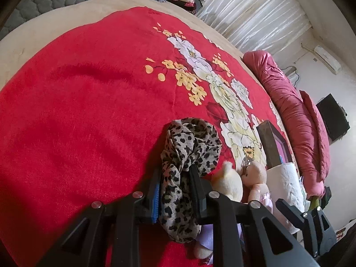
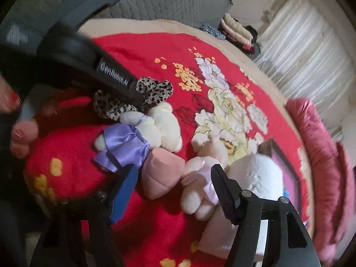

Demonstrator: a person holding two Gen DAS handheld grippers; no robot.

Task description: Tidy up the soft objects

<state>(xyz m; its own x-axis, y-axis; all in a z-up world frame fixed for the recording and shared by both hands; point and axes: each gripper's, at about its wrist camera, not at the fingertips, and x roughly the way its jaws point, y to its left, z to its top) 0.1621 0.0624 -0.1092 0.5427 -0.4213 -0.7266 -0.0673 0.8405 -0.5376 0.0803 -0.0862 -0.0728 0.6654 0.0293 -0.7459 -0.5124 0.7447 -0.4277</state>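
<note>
We read "GenRobot.AI" on our left gripper (image 2: pixel 124 84), which pinches the leopard-print scarf (image 1: pixel 189 151) on the red floral blanket (image 1: pixel 89 89), while our right gripper (image 2: pixel 173 189) hangs spread above the plush bears (image 2: pixel 155 129).

A red floral blanket (image 1: pixel 89 89) (bed-wide) carries a leopard-print scarf (image 1: pixel 189 146), plush bears (image 2: pixel 160 124) and a box (image 1: pixel 272 142).
</note>
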